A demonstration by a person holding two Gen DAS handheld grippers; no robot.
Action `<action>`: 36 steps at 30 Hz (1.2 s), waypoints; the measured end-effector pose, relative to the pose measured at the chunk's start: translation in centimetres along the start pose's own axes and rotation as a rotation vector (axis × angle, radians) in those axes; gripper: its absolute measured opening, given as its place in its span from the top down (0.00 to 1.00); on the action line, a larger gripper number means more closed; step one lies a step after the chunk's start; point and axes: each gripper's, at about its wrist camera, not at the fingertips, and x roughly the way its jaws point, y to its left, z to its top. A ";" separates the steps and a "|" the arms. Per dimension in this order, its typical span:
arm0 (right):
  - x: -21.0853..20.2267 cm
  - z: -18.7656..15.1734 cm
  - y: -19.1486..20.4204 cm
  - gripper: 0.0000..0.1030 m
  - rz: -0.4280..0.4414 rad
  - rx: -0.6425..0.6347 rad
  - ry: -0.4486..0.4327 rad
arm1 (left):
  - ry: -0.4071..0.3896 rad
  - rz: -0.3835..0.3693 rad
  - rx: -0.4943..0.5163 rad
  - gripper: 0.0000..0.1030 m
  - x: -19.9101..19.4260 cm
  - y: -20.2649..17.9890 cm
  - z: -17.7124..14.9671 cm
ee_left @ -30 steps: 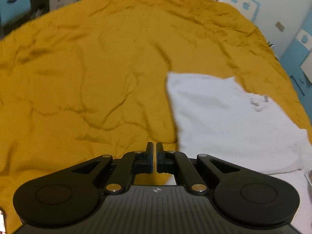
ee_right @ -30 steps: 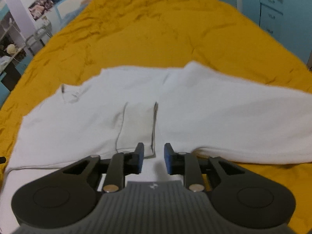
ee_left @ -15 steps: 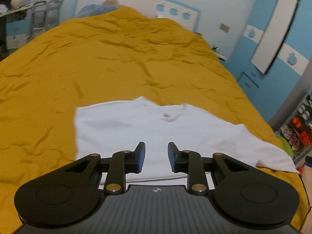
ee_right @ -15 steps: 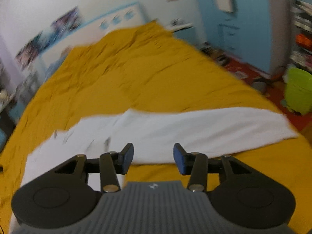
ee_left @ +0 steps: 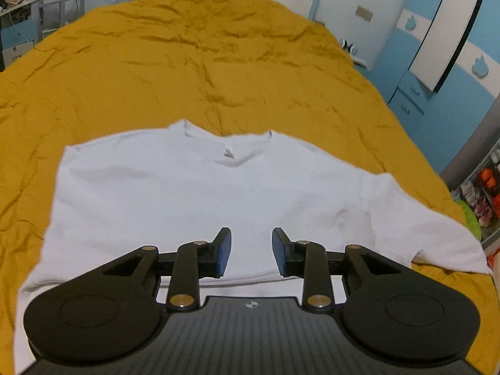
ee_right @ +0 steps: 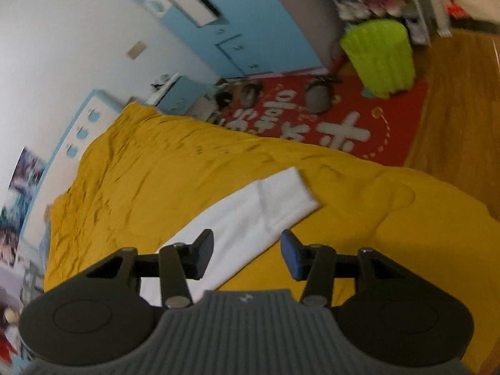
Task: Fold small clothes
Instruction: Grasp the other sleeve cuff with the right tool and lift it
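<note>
A white long-sleeved shirt [ee_left: 193, 193] lies flat on the mustard-yellow bedspread [ee_left: 156, 72], collar [ee_left: 228, 150] away from me. Its left side looks folded in to a straight edge; its right sleeve [ee_left: 431, 234] stretches out to the right. My left gripper [ee_left: 251, 251] is open and empty above the shirt's lower middle. In the right wrist view the outstretched sleeve [ee_right: 259, 209] ends in a cuff [ee_right: 287, 190] on the bedspread [ee_right: 187, 162]. My right gripper [ee_right: 247, 254] is open and empty, hovering over the sleeve short of the cuff.
The bed's right edge drops to a red rug [ee_right: 312, 118] and wooden floor [ee_right: 459, 93]. A lime-green bin [ee_right: 381, 56] and blue cabinets [ee_right: 250, 31] stand beyond. A blue wardrobe [ee_left: 453, 62] is on the right in the left wrist view.
My left gripper has opened and swung from the shirt's left side to face its middle. My right gripper has opened wider and swung right from the shirt's body to the outstretched sleeve.
</note>
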 end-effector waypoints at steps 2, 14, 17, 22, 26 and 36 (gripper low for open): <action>1.9 0.3 -0.6 0.57 -0.018 0.036 0.013 | 0.020 0.010 0.006 0.64 1.0 -0.7 0.0; 9.2 2.1 -4.1 0.83 -0.027 0.209 0.062 | 0.084 0.071 -0.014 0.63 4.6 -0.9 0.2; 8.9 2.5 -3.0 0.96 -0.030 0.167 0.040 | 0.081 0.078 -0.028 0.64 4.3 -0.4 0.2; 6.2 3.6 2.4 0.98 -0.002 0.007 -0.020 | 0.061 0.082 -0.057 0.64 3.4 0.8 0.4; 3.6 4.0 9.6 0.98 0.068 -0.119 -0.061 | 0.040 0.070 -0.079 0.63 2.4 1.9 0.6; -0.2 -2.2 33.1 0.98 0.324 -0.414 -0.045 | -0.038 0.036 -0.122 0.64 -1.6 5.9 1.5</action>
